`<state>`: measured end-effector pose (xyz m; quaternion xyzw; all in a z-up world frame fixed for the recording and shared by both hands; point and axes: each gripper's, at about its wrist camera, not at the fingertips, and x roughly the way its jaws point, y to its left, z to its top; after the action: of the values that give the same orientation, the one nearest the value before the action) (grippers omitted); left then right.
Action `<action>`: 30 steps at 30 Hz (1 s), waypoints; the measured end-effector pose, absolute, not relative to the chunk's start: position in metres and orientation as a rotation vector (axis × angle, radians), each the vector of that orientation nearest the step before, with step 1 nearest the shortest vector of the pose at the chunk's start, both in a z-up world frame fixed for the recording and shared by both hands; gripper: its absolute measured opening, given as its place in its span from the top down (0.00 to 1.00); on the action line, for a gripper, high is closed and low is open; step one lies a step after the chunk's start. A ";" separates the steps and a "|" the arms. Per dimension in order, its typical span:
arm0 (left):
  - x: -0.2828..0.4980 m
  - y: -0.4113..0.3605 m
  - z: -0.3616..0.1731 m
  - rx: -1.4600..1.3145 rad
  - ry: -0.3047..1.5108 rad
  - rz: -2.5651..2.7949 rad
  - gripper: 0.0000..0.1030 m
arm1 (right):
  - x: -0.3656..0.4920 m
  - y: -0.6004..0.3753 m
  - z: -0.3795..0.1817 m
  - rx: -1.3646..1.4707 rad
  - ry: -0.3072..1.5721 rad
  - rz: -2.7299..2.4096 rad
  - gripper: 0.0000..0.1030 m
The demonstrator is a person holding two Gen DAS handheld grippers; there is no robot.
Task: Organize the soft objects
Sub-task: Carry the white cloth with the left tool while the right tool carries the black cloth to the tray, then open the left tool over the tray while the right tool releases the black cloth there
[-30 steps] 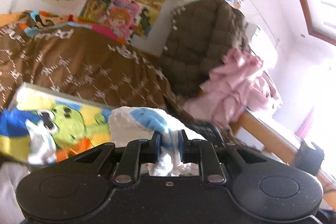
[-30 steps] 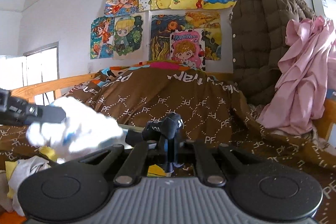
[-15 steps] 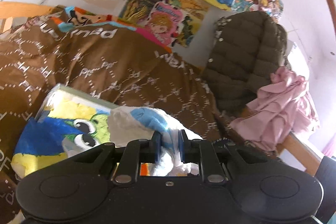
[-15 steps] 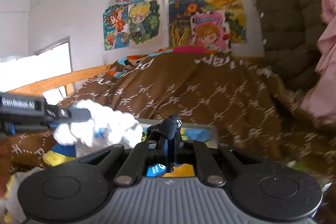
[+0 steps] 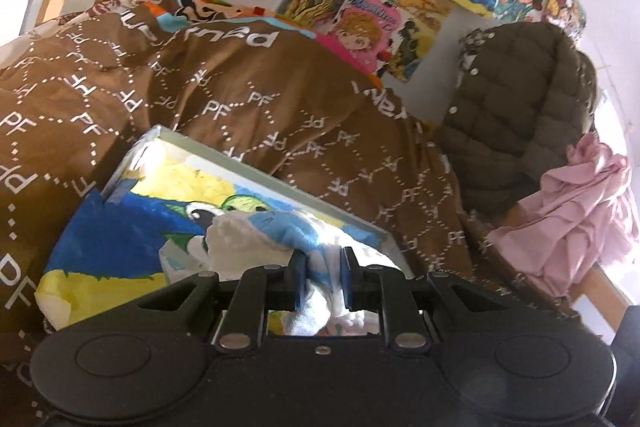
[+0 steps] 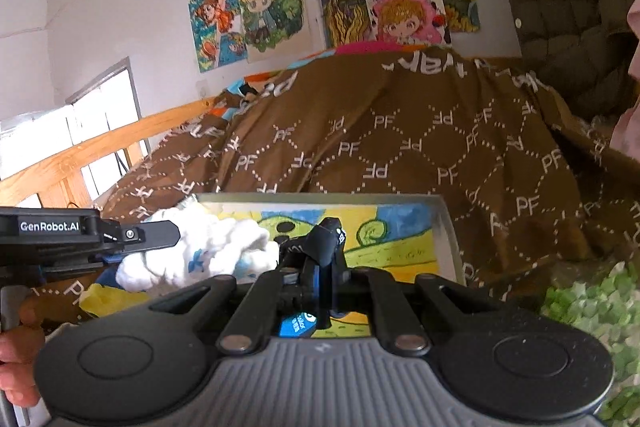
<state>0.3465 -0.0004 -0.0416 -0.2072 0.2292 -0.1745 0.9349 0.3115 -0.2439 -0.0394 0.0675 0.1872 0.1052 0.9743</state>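
The left hand-held gripper (image 5: pixel 323 277) clenches a white-and-blue fluffy cloth (image 5: pixel 256 233), the right hand-held gripper (image 6: pixel 323 269) a small black fabric piece (image 6: pixel 328 233), both above the painted shallow box (image 6: pixel 446 227), likely for dropping in.

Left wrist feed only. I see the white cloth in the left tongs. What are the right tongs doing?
Observer: The right tongs are shut on a small black fabric item.
Operator: Where, relative to the tray?
Observer: They appear above the painted tray, beside the white cloth held in the left tongs.
Operator: Anything past the tray's right side?
Observer: A crumpled green soft thing lies there, outside your frame.
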 end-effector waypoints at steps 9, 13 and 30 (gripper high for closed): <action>0.355 -0.012 -0.063 -0.319 0.574 -0.284 0.80 | 0.327 -0.236 -0.056 0.087 0.519 0.191 0.93; 0.354 -0.014 -0.062 -0.301 0.584 -0.269 0.78 | 0.331 -0.236 -0.063 0.075 0.565 0.168 0.90; 0.335 -0.030 -0.044 -0.218 0.566 -0.237 0.33 | 0.320 -0.249 -0.055 0.061 0.569 0.111 0.41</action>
<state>0.3354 -0.0303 -0.0440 -0.1070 0.2781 -0.1166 0.9474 0.3195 -0.2489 -0.0555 0.0302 0.2804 0.0547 0.9578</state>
